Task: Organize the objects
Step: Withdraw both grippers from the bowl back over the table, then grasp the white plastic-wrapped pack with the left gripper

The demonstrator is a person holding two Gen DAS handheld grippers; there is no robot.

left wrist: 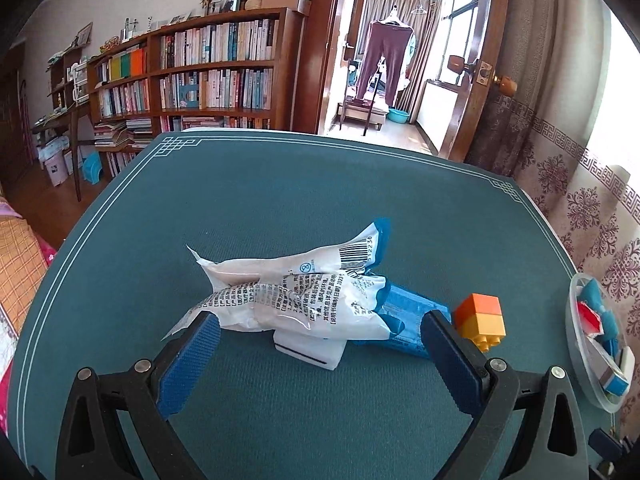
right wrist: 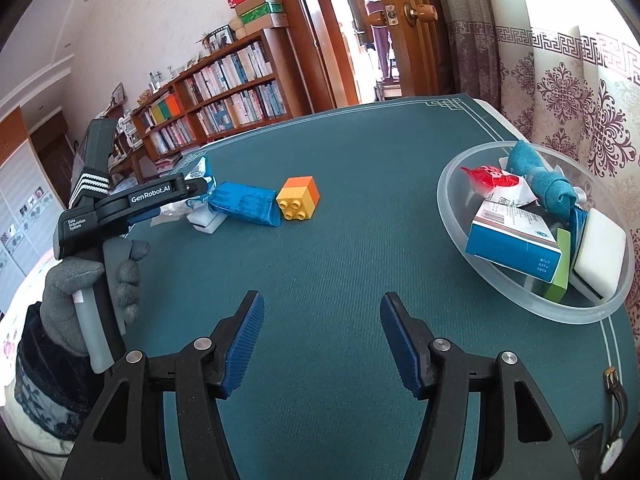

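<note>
The left gripper reads "GenRobot.AI" and "Data Acquisition System"; the white wrapper carries a barcode and small Chinese print, too fine to read.

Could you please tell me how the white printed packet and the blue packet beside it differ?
The white packet is crumpled and twisted, with black print and a barcode; the blue packet is smoother and flatter. The white packet lies raised on a small white block, between the open fingers of the left gripper; the blue packet lies flat on the mat, next to the toy brick. Both remain outside the bowl.
</note>
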